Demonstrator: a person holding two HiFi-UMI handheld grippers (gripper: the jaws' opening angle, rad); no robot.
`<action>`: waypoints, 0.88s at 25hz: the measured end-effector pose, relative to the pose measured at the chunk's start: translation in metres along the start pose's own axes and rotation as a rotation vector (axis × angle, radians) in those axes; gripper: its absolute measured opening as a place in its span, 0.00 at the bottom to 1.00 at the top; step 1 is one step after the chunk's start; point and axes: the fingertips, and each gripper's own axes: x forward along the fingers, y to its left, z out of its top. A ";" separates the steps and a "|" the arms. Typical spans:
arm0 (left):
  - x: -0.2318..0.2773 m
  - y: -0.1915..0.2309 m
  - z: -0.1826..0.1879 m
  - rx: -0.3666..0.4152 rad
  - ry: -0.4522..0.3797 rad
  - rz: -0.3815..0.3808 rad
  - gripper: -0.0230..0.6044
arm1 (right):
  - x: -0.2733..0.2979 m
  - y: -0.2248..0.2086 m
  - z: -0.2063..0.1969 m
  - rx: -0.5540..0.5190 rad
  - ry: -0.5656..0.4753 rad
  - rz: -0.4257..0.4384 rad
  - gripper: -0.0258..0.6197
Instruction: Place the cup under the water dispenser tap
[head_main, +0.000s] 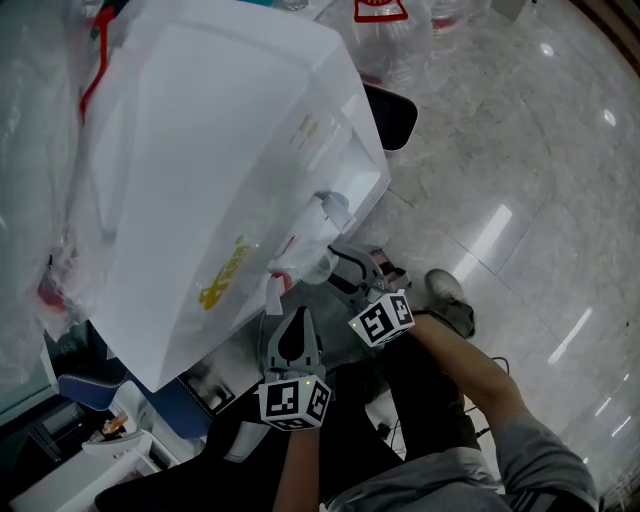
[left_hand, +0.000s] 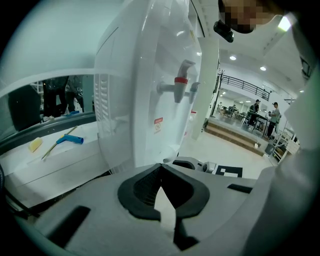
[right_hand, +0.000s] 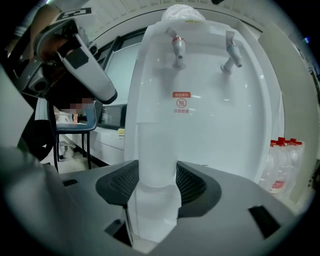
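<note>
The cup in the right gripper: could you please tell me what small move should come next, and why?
Probably ease the right gripper forward toward the dispenser: the cup it holds appears short of the red-marked tap, which shows above and beyond the cup's rim.

Your glossy floor (head_main: 500, 230) throws back streaks of ceiling light, the white dispenser (head_main: 230, 150) washes out, and both gripper views darken at their rims.

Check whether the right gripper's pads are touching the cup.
Touching. The right gripper view shows the translucent cup standing between the jaws of the right gripper, both ribbed pads pressed against its sides with no gap.
</note>
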 end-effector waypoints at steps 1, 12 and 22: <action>0.001 0.001 -0.001 -0.001 0.001 0.003 0.05 | 0.002 0.001 -0.002 -0.005 -0.002 0.001 0.40; 0.009 0.004 -0.006 0.004 -0.002 0.017 0.05 | 0.014 0.003 -0.011 0.013 -0.024 0.038 0.40; 0.009 0.003 -0.009 0.001 0.001 0.021 0.05 | 0.021 0.006 -0.013 0.005 0.012 0.058 0.40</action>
